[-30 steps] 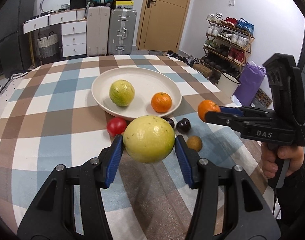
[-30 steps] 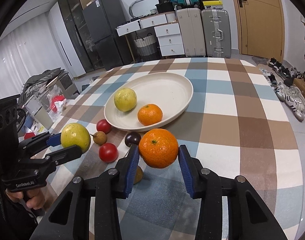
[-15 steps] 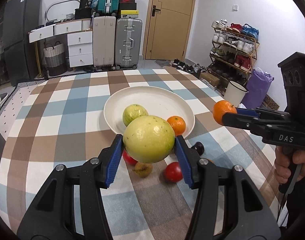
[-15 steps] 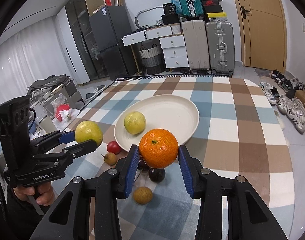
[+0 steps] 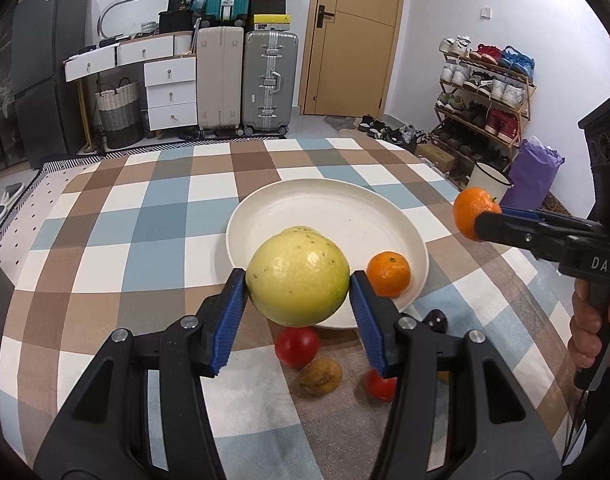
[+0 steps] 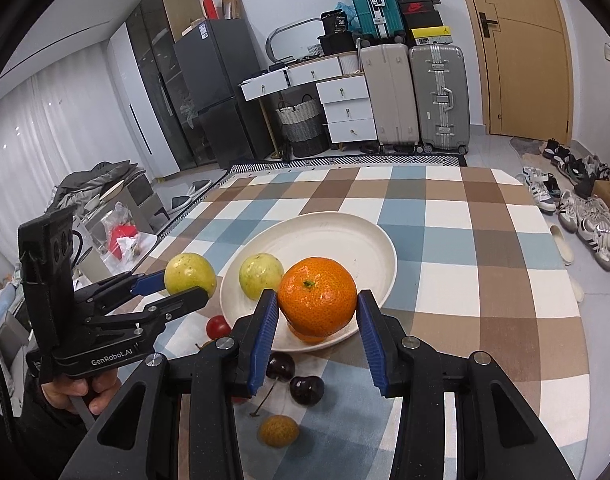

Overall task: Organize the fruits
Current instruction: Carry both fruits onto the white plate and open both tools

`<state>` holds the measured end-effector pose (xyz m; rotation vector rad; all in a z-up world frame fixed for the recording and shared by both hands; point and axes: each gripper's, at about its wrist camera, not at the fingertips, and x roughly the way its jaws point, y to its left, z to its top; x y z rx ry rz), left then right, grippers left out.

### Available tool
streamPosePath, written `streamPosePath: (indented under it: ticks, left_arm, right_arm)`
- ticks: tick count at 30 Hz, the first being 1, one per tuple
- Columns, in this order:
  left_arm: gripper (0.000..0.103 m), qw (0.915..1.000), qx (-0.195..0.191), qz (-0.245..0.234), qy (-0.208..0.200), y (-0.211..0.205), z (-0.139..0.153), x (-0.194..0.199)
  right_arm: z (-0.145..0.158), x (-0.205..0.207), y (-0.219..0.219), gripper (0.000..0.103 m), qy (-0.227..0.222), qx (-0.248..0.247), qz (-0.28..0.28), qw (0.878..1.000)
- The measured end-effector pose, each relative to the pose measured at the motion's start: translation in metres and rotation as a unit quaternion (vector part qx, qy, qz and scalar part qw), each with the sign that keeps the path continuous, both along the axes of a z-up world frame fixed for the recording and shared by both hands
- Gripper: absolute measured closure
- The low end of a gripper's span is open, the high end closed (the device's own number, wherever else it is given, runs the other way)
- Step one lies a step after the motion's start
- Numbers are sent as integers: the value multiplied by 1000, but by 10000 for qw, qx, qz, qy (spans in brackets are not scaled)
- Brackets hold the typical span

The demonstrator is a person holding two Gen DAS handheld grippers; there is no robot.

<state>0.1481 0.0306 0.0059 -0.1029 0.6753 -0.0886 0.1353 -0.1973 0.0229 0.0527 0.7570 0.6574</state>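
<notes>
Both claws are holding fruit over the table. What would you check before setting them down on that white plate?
1. Left gripper clamped on the yellow-green guava: ok.
2. Right gripper clamped on the held orange: ok.
3. Bare space on the white plate: ok, far half is free.
4. Second guava and plated orange out of the way: cannot tell.
5. Grippers apart from each other: ok.

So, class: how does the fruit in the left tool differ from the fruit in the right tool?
The guava in the left tool is pale yellow-green and speckled; the orange in the right tool is bright orange with dimpled skin. The guava looks larger. Both are round and held above the plate.
</notes>
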Motion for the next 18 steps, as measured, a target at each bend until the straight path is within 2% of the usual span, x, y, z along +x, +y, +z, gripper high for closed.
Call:
streamPosePath:
  ticks: [13,18]
  left_arm:
    - [53,9998,96,136,85,15,-8,27]
    - [53,9996,127,150,194,17,-17,35]
  right_arm:
    - [7,28,13,62,-40,-93,52,9999]
    - [-1,44,16,62,58,-113,47,9999]
